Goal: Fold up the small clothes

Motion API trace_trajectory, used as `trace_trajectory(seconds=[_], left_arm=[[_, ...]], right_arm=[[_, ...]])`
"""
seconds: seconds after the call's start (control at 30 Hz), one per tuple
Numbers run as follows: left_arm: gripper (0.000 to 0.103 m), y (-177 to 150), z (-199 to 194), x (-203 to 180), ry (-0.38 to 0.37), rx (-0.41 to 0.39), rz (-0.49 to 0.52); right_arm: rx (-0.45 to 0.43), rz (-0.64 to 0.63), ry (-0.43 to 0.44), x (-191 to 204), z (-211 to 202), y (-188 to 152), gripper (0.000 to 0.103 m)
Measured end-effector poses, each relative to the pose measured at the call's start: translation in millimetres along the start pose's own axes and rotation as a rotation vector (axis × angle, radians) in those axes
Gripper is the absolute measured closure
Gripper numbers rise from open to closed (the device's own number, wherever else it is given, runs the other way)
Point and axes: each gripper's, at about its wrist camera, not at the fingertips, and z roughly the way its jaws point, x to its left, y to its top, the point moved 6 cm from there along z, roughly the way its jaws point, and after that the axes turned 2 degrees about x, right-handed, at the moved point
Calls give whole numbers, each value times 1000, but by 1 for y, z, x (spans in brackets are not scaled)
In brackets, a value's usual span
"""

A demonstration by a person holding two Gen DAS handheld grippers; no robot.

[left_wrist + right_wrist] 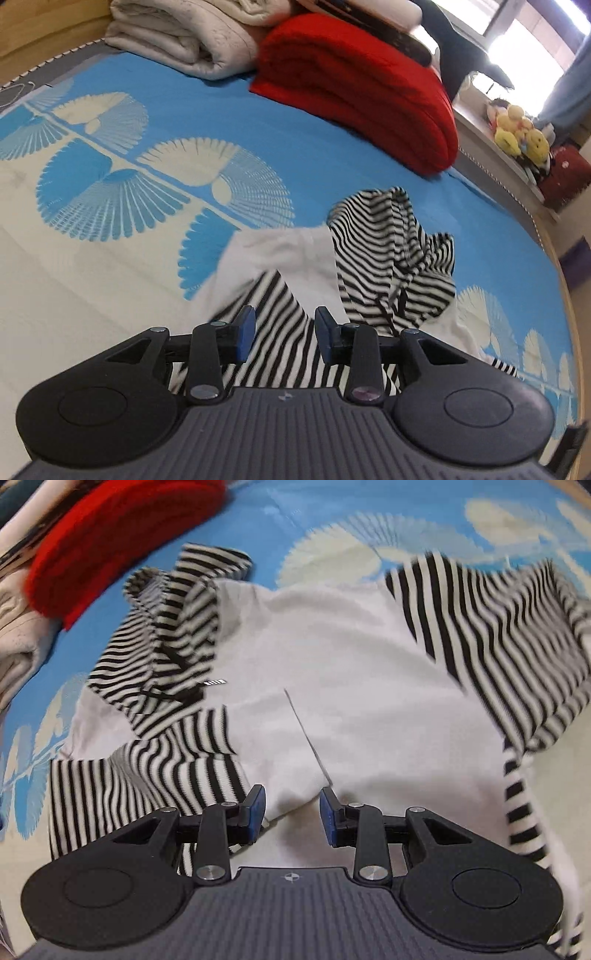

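A small white hooded top (343, 657) with black-and-white striped sleeves and hood lies crumpled on the blue and cream bedsheet (110, 229). The striped hood (388, 254) bunches up at the garment's far end. My left gripper (285, 332) hovers open over a striped sleeve (277, 325); the cloth passes under the gap and the pads do not press on it. My right gripper (292, 808) stands open just above the white body near its lower edge, with one striped sleeve (147, 775) to its left and the other (498, 638) spread out at the far right.
A folded red blanket (362, 92) and a folded off-white quilt (177, 40) are stacked at the head of the bed. Plush toys (521, 136) sit on a ledge beyond the bed's right edge (543, 229). Bare patterned sheet lies left of the garment.
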Motion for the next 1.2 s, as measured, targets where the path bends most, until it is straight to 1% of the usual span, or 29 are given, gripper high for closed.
trace_trajectory(seconds=[0.07,0.13,0.27,0.37,0.43,0.47,0.53,0.57,0.63,0.67,0.7,0.73,0.77,0.8,0.87,0.9,0.97,1.07,1.1,1.13,1.17,1.2], left_arm=[[65,7,-6,7,0,-9,3],[65,12,-7,12,19,-14,13],[65,18,-7,20,39,-10,7],[65,23,-8,25,40,-16,1],[65,25,-7,27,49,-18,9],[65,26,-7,28,51,-17,8],[65,28,-5,31,46,-10,2],[65,27,-3,32,39,-1,-1],[65,26,0,35,28,18,-2],[65,25,2,37,28,26,1],[65,23,3,39,30,34,7],[65,21,5,39,33,42,12],[65,18,8,40,32,56,21],[65,15,11,40,27,70,30],[65,6,18,39,11,105,48],[65,2,21,37,10,119,58],[65,-7,28,32,15,144,89],[65,-24,38,17,-1,183,152],[65,-30,42,14,-9,199,167],[65,-37,46,10,-19,216,180],[65,-46,50,8,-28,239,194],[65,-54,54,7,-32,260,203]], right_arm=[[8,28,-9,0,8,-1,69],[6,33,-14,1,14,-2,69],[-15,32,-47,2,21,2,71],[-44,11,-64,4,19,6,95],[-79,19,-35,6,11,10,96],[-102,22,-16,9,4,12,97],[-180,1,41,18,-22,20,97],[-244,-27,58,24,-40,24,97],[-346,-67,71,31,-70,30,97],[-382,-63,71,29,-81,32,97],[-402,-50,52,22,-88,34,97],[-401,-32,19,14,-89,35,97],[-378,-7,-27,3,-85,36,97],[-320,35,-84,-13,-74,37,97],[-238,140,-140,-38,-60,34,97],[-219,170,-160,-46,-57,34,97],[-235,180,-201,-49,-58,36,97],[-302,163,-192,-45,-71,42,95],[-317,164,-163,-43,-74,44,94],[-314,158,-124,-39,-73,42,94],[-293,145,-82,-32,-67,44,94],[-253,131,-34,-27,-60,43,93]])
